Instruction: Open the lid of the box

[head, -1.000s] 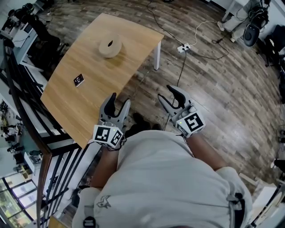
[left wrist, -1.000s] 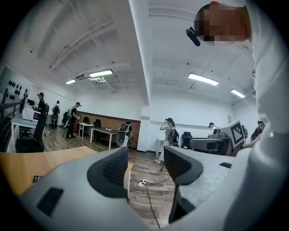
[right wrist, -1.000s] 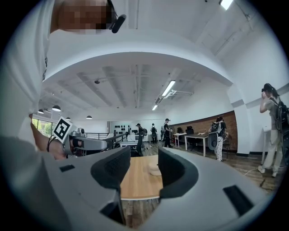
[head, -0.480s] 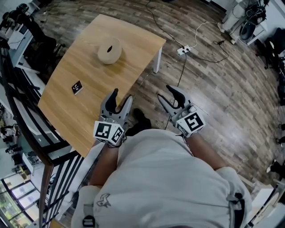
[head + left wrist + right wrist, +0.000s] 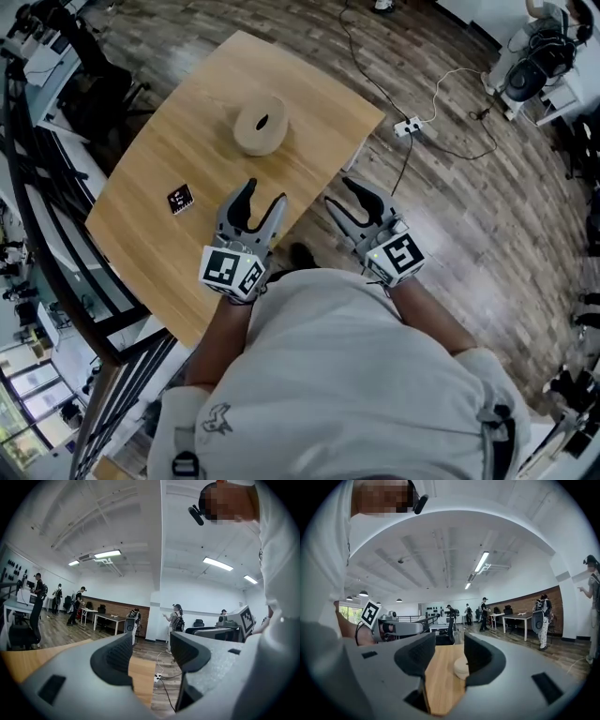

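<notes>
The box (image 5: pixel 260 125) is a round, pale tan container with a dark hole in its top, standing on the far half of the wooden table (image 5: pixel 187 141). My left gripper (image 5: pixel 263 194) hangs open and empty over the table's near right edge, short of the box. My right gripper (image 5: pixel 341 193) is open and empty beside it, over the floor just off that edge. In the right gripper view the box (image 5: pixel 461 667) shows between and beyond the open jaws of the right gripper (image 5: pixel 450 656). The left gripper (image 5: pixel 151 651) in its own view points past the table's corner (image 5: pixel 140 677).
A small black marker card (image 5: pixel 180 200) lies on the table left of my left gripper. A power strip (image 5: pixel 410 127) and cables lie on the wood floor right of the table. A dark railing (image 5: pixel 47 234) runs along the table's left side. People stand far off in the room.
The table and box have come closer and shifted right in the head view. My left gripper now reaches over the table's edge. Both grippers stay open.
</notes>
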### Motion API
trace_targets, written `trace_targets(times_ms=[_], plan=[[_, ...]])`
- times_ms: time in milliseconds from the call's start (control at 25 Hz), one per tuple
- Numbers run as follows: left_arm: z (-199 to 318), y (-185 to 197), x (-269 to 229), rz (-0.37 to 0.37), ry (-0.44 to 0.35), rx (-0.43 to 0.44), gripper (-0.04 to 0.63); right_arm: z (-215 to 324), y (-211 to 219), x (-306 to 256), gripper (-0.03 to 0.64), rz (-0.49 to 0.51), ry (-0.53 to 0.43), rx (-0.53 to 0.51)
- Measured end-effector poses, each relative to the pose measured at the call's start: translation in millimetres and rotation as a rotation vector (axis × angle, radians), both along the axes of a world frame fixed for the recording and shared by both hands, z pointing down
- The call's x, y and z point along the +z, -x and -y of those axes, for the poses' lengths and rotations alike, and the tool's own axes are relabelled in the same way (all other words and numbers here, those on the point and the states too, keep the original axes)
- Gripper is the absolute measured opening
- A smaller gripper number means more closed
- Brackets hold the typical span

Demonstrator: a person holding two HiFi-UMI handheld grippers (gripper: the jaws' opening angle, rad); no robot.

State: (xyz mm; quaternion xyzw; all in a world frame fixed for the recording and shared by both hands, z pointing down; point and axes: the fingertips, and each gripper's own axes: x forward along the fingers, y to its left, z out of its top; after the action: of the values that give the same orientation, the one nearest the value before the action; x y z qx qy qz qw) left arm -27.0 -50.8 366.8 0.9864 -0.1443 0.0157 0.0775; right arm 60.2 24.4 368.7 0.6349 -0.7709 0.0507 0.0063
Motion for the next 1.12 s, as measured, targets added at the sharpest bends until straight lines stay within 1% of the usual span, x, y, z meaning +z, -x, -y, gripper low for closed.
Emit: trace_targets(times_ms=[200,560,800,960,1120], plan=[[32.7,-4.6,1.0,-0.001,-0.002,-0.001,0.242,48.2,2.0,0.2,0.199,-0.004,0.005,-0.046],[69.3,16.5,7.3,0.022,0.012,-0.095,0.242,101.7,18.9,7.1,0.199,0.003,0.032,-0.172],[91.3,14.2,9.0,0.038,0.026,-0.208,0.242,138.4,14.0,6.8,0.199,0.016,0.034,-0.296],[98.1,3.0,11.4,0.073,0.014,-0.285,0.242,157.0,-1.3,7.3,0.198,0.017,0.034,-0.388],[111.1,-6.8,11.4,0.096,0.016,-0.386,0.242,178.4,-15.8,6.5,0.198,0.02,0.038,-0.497]])
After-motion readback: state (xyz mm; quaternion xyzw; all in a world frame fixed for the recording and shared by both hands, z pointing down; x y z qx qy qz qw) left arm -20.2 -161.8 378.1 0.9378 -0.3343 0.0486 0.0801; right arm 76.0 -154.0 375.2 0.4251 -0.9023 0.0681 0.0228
